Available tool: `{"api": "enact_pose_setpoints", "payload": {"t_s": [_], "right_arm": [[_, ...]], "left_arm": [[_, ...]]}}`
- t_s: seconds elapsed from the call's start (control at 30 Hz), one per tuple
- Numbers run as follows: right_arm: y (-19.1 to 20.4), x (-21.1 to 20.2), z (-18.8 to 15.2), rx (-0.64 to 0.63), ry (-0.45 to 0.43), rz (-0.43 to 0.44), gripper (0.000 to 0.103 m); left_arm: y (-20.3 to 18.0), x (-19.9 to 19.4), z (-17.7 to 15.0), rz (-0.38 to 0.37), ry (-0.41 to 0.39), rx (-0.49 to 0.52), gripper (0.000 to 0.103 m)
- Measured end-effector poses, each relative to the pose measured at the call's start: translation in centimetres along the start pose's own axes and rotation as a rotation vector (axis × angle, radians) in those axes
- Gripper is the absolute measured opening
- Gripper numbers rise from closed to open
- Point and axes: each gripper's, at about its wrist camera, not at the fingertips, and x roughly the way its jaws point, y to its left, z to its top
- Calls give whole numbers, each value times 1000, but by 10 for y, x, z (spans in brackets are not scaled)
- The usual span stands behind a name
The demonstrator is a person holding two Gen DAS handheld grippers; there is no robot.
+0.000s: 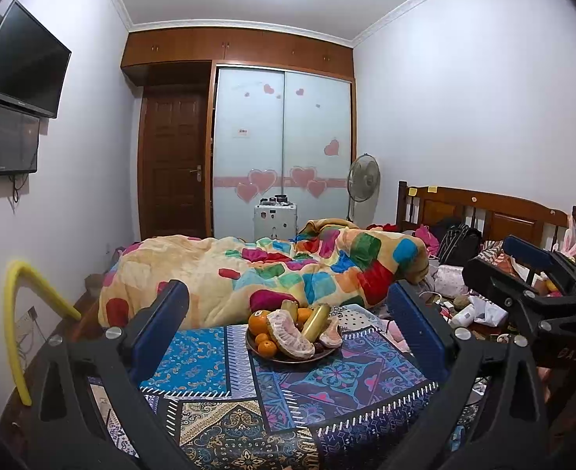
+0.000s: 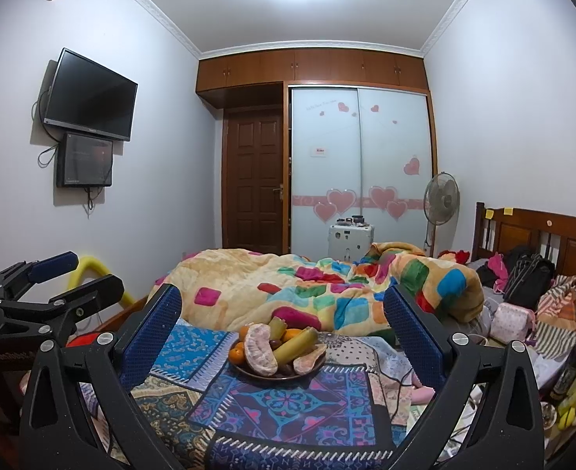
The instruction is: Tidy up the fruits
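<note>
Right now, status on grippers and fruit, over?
Left gripper and right gripper open, empty. Fruit plate untouched on patterned cloth. Nothing blocking it.

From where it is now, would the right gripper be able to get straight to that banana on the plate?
Probably yes. The right gripper is open and aimed at the plate; the banana lies on top of the fruit, with only patterned cloth between them.

- A plate [image 1: 288,357] of fruit sits on a patterned cloth [image 1: 327,391] at the bed's near end.
- In the plate, a pomelo piece [image 1: 288,333] lies in front, a banana [image 1: 316,322] right of it and oranges [image 1: 262,333] to its left.
- A quilt [image 1: 288,270] lies heaped behind the plate.
- A wardrobe [image 1: 282,149] stands behind the bed, with a door [image 1: 172,168] to its left and a fan [image 1: 363,180] to its right.
</note>
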Motion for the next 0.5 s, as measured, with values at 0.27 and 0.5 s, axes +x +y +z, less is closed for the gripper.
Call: {"api": "enact_pose_setpoints", "payload": {"t_s": [0.27, 0.5], "right_arm": [[-3, 0, -2, 2, -2, 2, 103], [-4, -2, -2, -3, -9, 4, 103]], "left_arm": [[3, 0, 2, -10, 6, -8, 103], [7, -1, 3, -15, 11, -12, 103]]}}
